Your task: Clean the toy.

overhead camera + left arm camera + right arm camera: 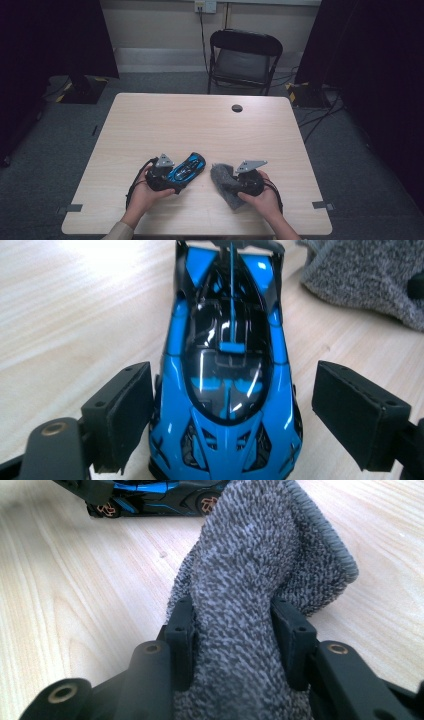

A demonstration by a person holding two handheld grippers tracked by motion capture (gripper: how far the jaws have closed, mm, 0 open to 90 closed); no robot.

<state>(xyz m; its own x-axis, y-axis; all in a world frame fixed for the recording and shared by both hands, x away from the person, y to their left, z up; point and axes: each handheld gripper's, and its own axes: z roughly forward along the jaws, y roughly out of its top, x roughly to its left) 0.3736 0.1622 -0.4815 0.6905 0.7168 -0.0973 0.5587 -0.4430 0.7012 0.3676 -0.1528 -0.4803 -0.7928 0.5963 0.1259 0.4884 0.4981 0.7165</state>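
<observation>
A blue and black toy sports car lies on the wooden table near the front edge. My left gripper is open with the car between its jaws. The left pad sits close beside the car's flank, and a gap shows between the car and the right pad. To the right, my right gripper is shut on a grey knitted cloth. In the right gripper view the cloth bulges up between the pads of the right gripper, with the car lying beyond it.
A black folding chair stands behind the table's far edge. A round cable hole sits in the tabletop near the back. Dark curtains hang at both sides, and cables run over the floor at the right.
</observation>
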